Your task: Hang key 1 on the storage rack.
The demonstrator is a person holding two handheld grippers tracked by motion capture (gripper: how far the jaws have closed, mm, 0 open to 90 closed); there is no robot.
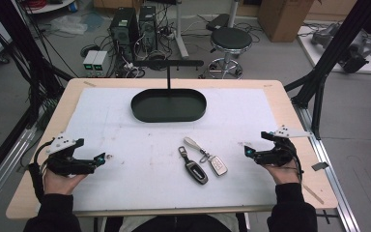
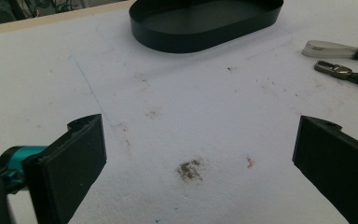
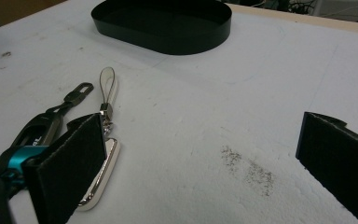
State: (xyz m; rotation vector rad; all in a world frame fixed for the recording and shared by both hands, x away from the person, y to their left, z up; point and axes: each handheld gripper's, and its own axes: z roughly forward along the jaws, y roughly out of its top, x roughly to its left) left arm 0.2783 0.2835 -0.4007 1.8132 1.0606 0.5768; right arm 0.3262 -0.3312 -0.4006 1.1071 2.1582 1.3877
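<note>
Two car key fobs lie side by side on the white foam mat (image 1: 125, 121) that covers the pale wooden table (image 1: 290, 106), a little right of the middle and toward the near edge. The dark, glossy key fob with a metal clip (image 1: 193, 166) is the left one; the silver-and-white key fob on a pale leather loop (image 1: 217, 164) is just right of it, close but seemingly apart. Both lie between the two hand-held tools, nearer to the right gripper (image 1: 248, 151), which rests low over the mat to their right with its jaws spread wide and nothing between them. In the right gripper view the silver-and-white fob sits partly behind the left-hand jaw, the dark one just beyond it. The left gripper (image 1: 107, 157) sits well apart on the left side of the mat, jaws likewise wide and empty. Each fob lies flat with its long axis running diagonally, body at the near right and strap or clip pointing to the far left, toward the black oval metal tray (image 1: 140, 108), which stands at the far middle of the mat, well apart from the fobs.
</note>
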